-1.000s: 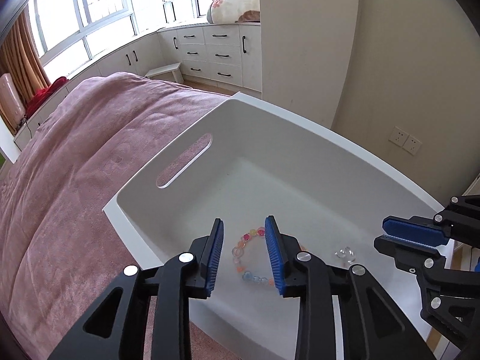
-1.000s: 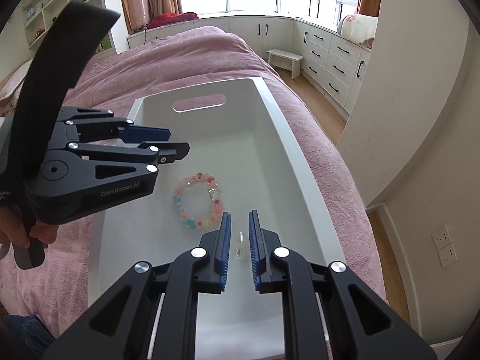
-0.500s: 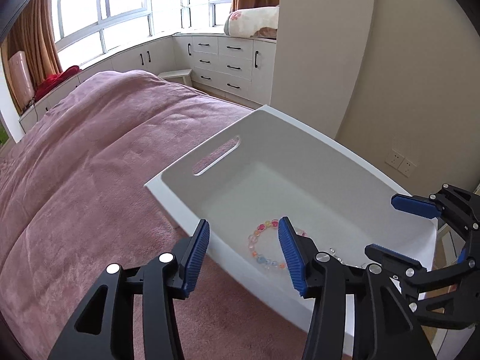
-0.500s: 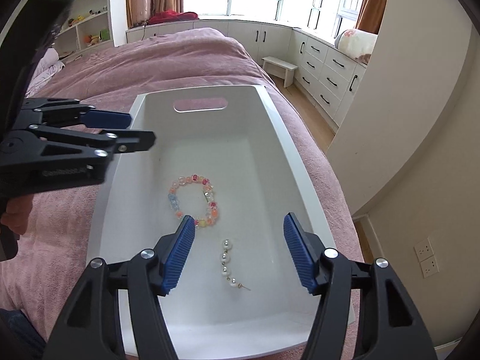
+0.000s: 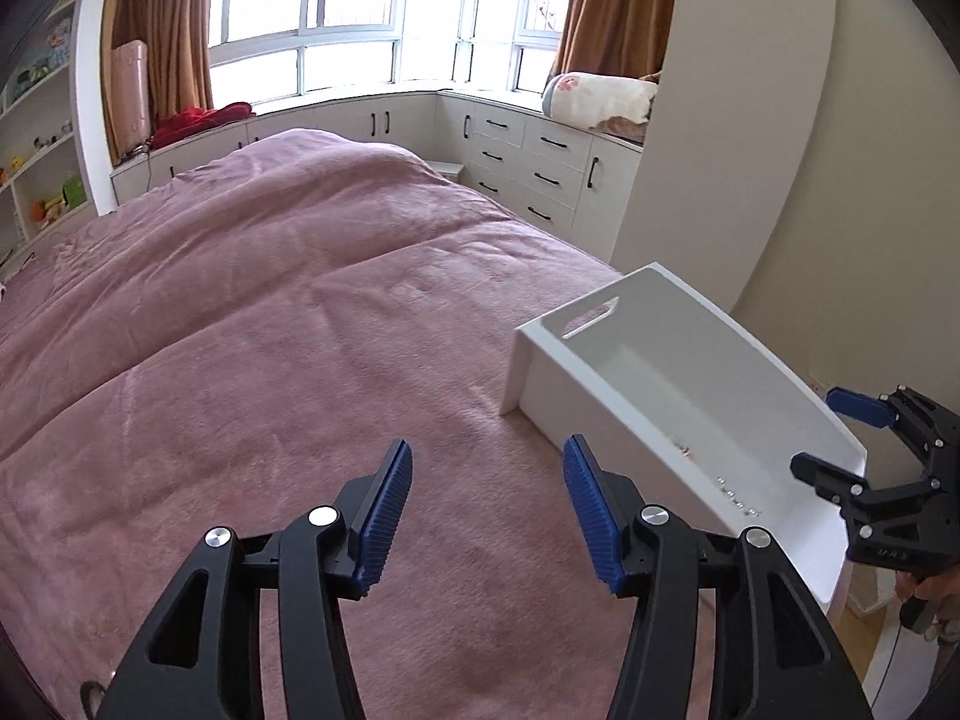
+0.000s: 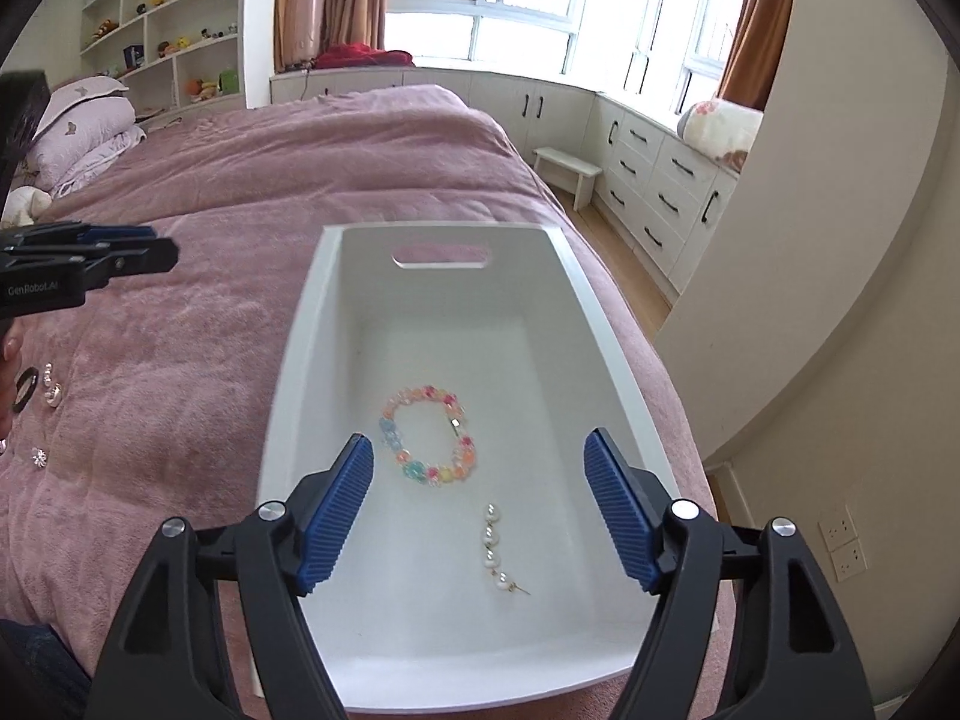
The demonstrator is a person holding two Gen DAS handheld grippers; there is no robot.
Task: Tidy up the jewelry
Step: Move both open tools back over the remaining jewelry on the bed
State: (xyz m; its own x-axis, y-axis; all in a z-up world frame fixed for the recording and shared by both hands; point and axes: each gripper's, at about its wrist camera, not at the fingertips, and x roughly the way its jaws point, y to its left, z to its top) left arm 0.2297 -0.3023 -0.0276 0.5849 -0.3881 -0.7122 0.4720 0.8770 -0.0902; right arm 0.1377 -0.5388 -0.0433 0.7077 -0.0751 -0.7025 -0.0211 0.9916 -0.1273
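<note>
A white tray [image 6: 303, 354] with a handle slot lies on the pink bed. In it lie a colourful bead bracelet [image 6: 427, 441] and a short pearl earring [image 6: 495, 546]. My right gripper [image 6: 480, 495] is open and empty above the tray's near end. My left gripper [image 5: 487, 507] is open and empty over the blanket, left of the tray [image 5: 600, 384]. Several small jewelry pieces [image 6: 51, 393] and a dark ring [image 6: 25, 387] lie on the blanket at the left. The right gripper [image 5: 840, 438] also shows in the left wrist view, and the left gripper [image 6: 129, 249] in the right wrist view.
The pink blanket [image 5: 270, 330] covers the whole bed. White drawers [image 5: 540, 162] and a window seat run along the far wall. A small stool [image 6: 567, 171] stands on the floor. Shelves [image 6: 162, 42] and folded pillows [image 6: 84, 132] are at the far left. A wall [image 6: 810, 240] stands right of the bed.
Both grippers have opened wide and pulled back from the tray. The pearl earring now lies in the tray. The left gripper has swung left over the blanket.
</note>
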